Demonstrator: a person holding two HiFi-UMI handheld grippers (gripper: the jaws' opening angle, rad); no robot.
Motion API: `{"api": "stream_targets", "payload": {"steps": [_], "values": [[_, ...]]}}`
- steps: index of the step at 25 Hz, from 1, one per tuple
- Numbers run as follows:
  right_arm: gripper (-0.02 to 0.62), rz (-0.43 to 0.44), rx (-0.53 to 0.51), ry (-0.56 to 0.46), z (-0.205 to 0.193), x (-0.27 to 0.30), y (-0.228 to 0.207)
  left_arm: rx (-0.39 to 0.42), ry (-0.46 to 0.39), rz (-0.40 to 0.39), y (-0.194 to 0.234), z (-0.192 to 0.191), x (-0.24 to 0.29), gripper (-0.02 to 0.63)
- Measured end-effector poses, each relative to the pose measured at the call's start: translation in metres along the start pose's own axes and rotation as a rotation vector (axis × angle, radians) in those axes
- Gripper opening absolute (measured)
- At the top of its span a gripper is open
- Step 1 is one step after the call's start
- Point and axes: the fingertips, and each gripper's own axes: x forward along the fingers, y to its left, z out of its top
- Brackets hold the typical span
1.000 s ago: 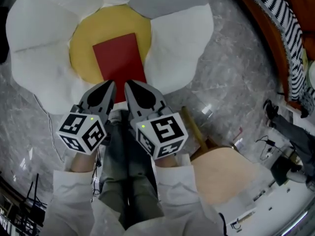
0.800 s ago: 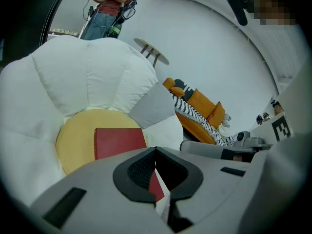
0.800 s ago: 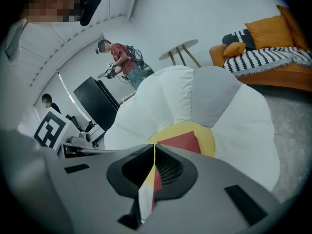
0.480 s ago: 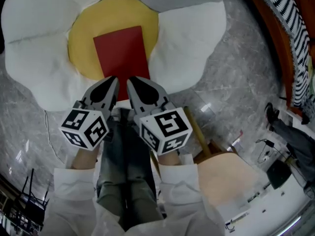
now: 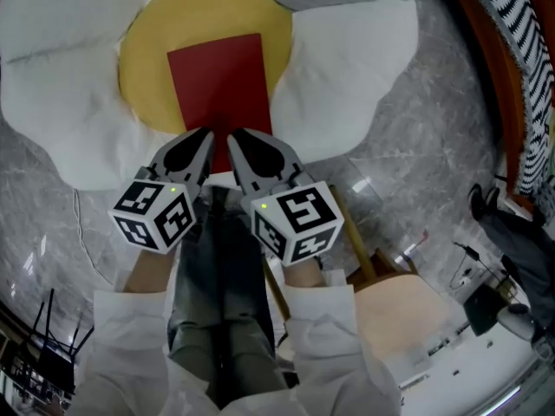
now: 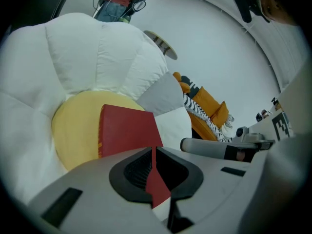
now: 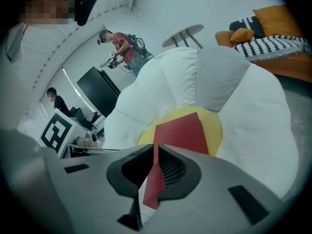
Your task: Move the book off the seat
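Along the book (image 6: 129, 130) spine, perhaps lettering (image 6: 100, 144)

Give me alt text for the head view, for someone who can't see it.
A red book lies flat on the yellow centre of a white-petalled, flower-shaped seat, seen from above. The left tool and right tool, both shut, point side by side at its near edge.
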Motion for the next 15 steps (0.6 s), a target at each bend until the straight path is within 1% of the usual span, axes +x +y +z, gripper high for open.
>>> {"api": "stream_targets", "payload": {"steps": [5, 8, 10, 12, 15], "values": [[0.015, -0.004, -0.014, 0.034, -0.011, 0.011, -0.01, -0.005, -0.002, 0.023, 0.013, -0.006, 0.003, 0.011], [0.017, -0.017, -0.03, 0.041, -0.015, 0.014, -0.015, -0.003, 0.005, 0.023, 0.018, -0.01, 0.002, 0.014], [0.032, -0.022, -0.031, 0.048, -0.018, 0.016, -0.018, -0.007, 0.016, 0.022, 0.021, -0.013, 0.003, 0.055], [0.078, -0.026, -0.031, 0.061, -0.021, 0.019, -0.02, -0.026, 0.022, 0.021, 0.024, -0.015, 0.005, 0.108], [0.116, -0.034, -0.036, 0.078, -0.026, 0.023, -0.023, -0.04, 0.022, 0.037, 0.031, -0.018, 0.008, 0.142]]}}
